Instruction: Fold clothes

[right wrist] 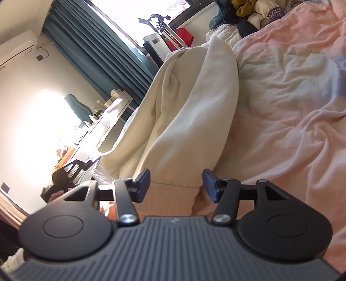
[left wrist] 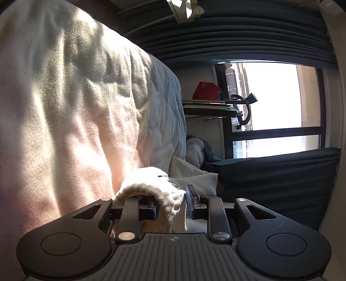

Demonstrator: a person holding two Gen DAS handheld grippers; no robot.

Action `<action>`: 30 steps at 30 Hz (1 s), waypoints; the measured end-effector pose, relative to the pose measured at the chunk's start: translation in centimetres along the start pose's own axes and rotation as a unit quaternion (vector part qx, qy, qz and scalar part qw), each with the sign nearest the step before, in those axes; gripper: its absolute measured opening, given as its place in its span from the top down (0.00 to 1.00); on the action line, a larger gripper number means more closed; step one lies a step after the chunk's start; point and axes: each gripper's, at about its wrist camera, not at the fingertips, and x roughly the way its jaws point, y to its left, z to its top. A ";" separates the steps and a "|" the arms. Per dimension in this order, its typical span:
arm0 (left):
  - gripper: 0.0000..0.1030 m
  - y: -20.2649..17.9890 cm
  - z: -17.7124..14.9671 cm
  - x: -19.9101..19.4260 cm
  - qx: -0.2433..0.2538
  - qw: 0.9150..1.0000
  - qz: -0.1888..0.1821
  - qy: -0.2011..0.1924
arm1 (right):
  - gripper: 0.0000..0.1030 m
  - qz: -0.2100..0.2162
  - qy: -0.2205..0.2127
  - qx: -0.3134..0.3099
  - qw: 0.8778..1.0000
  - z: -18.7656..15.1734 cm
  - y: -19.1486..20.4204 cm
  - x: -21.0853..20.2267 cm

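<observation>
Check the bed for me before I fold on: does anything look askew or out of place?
The cream sweatshirt lies bunched and twisted on the rumpled pink sheet, not flat. One ribbed cuff is draped over a finger of the left gripper. A heap of unfolded clothes crowds the far end of the bed.

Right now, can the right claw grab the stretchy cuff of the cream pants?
Probably yes. The right claw is open, and the ribbed cuff of the cream pants lies right between its fingers on the pink bedsheet, with nothing in the way.
</observation>
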 end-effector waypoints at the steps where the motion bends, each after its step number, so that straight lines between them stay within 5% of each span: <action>1: 0.62 -0.3 -0.2 -0.6 0.005 1.000 0.006 0.006 | 0.44 -0.002 0.000 -0.003 1.000 -0.1 0.1 0.1; 7: 0.47 -2.3 -1.8 -6.2 0.092 0.992 0.078 0.022 | 0.44 -0.004 0.001 0.030 1.000 -0.2 -0.9 -0.1; 11: 0.40 -4.2 -3.7 -9.4 0.204 0.973 0.106 0.020 | 0.44 0.007 0.007 0.057 0.998 -0.4 -1.3 -0.2; 14: 0.23 -5.8 -4.9 -9.4 0.279 0.954 0.113 0.014 | 0.44 0.002 0.017 0.059 0.998 -0.8 -1.3 0.2; 17: 0.23 -6.4 -5.4 -7.7 0.328 0.937 0.120 0.014 | 0.44 -0.003 0.025 0.064 0.998 -1.1 -1.6 0.7; 20: 0.23 -6.3 -5.4 -5.2 0.359 0.923 0.138 0.013 | 0.34 0.003 0.025 0.079 0.997 -1.1 -2.1 1.4; 26: 0.22 -4.4 -4.5 -1.5 0.349 0.922 0.167 -0.002 | 0.34 0.046 0.023 0.109 0.993 -1.2 -3.1 2.7; 28: 0.34 -3.9 -4.2 -0.8 0.347 0.924 0.162 0.010 | 0.33 0.063 0.023 0.120 0.990 -1.2 -3.4 3.1; 30: 0.34 -3.6 -4.4 -0.1 0.366 0.914 0.173 0.016 | 0.33 0.059 0.025 0.109 0.992 -1.3 -3.2 3.5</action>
